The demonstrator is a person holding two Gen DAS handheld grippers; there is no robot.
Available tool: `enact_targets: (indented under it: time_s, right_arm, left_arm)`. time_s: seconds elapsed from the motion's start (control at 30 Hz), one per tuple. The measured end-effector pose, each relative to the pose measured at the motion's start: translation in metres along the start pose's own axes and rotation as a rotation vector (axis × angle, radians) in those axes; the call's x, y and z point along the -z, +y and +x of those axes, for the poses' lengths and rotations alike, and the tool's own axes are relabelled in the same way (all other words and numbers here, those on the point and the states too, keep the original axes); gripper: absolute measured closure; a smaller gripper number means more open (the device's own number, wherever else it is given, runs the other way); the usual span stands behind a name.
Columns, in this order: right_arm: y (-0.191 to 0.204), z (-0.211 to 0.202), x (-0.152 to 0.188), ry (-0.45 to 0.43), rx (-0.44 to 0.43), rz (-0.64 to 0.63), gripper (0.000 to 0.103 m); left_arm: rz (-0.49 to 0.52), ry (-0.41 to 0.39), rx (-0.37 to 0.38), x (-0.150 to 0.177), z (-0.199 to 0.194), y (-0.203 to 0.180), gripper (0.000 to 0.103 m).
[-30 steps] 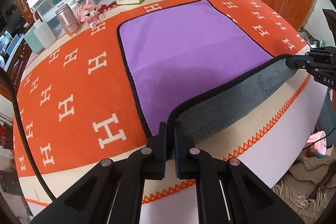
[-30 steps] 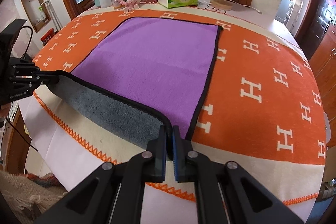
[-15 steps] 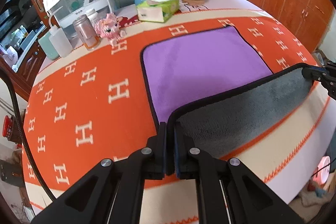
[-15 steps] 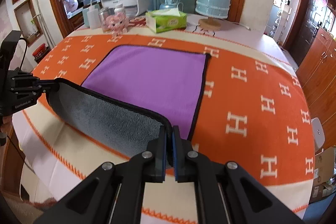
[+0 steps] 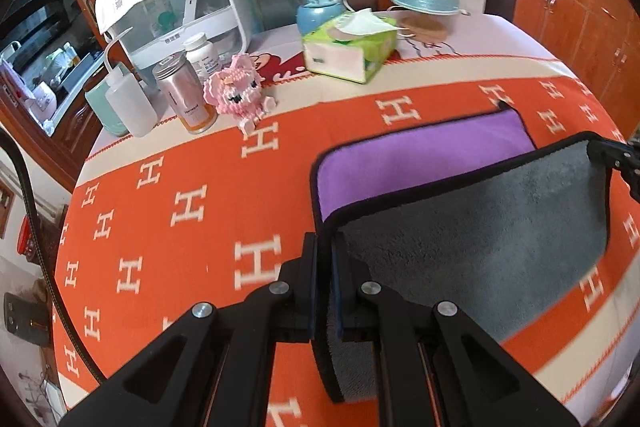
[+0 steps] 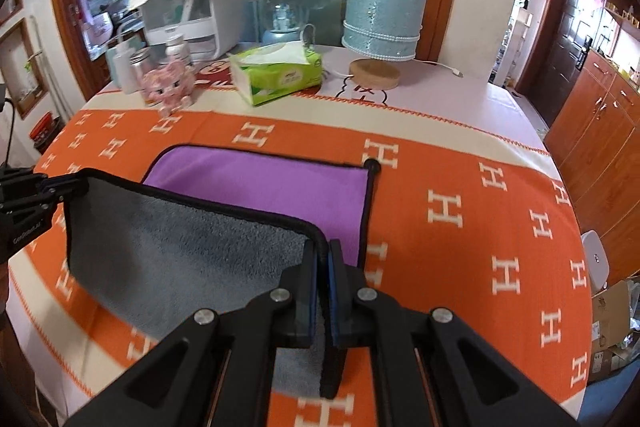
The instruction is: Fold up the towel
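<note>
At the back of the counter (image 5: 132, 227), a green tissue box (image 5: 350, 53) has a white tissue sticking out of its top. Beside it stand a jar (image 5: 186, 93) with a metal lid, a white squeeze bottle (image 5: 128, 103) and a pill bottle (image 5: 202, 55); what they contain cannot be told. A pink toy (image 5: 238, 93) sits just in front of them, and a snow globe (image 5: 318, 3) and a blue lamp (image 6: 384, 15) stand behind the box.

The towel (image 5: 472, 227), purple on one side and grey on the other, lies partly on the orange cloth (image 6: 480, 211), its near edge lifted and stretched between the two tongs. The left tongs (image 5: 325, 247) are clamped on one near corner, the right tongs (image 6: 322, 251) on the other. The grey underside faces the cameras; the purple far part lies flat.
</note>
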State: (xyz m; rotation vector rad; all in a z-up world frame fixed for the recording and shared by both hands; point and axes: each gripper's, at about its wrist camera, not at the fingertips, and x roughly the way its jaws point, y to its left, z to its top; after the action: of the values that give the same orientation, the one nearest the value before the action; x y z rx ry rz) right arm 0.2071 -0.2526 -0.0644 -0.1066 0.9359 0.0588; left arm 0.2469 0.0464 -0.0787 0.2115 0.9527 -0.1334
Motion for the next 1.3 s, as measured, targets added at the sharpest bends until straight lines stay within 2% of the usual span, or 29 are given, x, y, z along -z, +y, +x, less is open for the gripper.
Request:
enact_targets:
  time_s: [0.37, 0.63, 1.3]
  right_arm:
    - [-0.008, 0.057, -0.039, 0.021, 0.063, 0.048, 0.099]
    - [-0.012, 0.089, -0.054, 0.042, 0.088, 0.066, 0.098]
    - [-0.009, 0.137, -0.052, 0.108, 0.139, 0.075, 0.098]
  left_arm:
    - [-0.062, 0.015, -0.033, -0.038, 0.045, 0.002, 0.099]
    - [-0.081, 0.030, -0.060, -0.053, 0.074, 0.001, 0.099]
    - [-0.141, 0.075, -0.086, -0.060, 0.116, 0.000, 0.097]
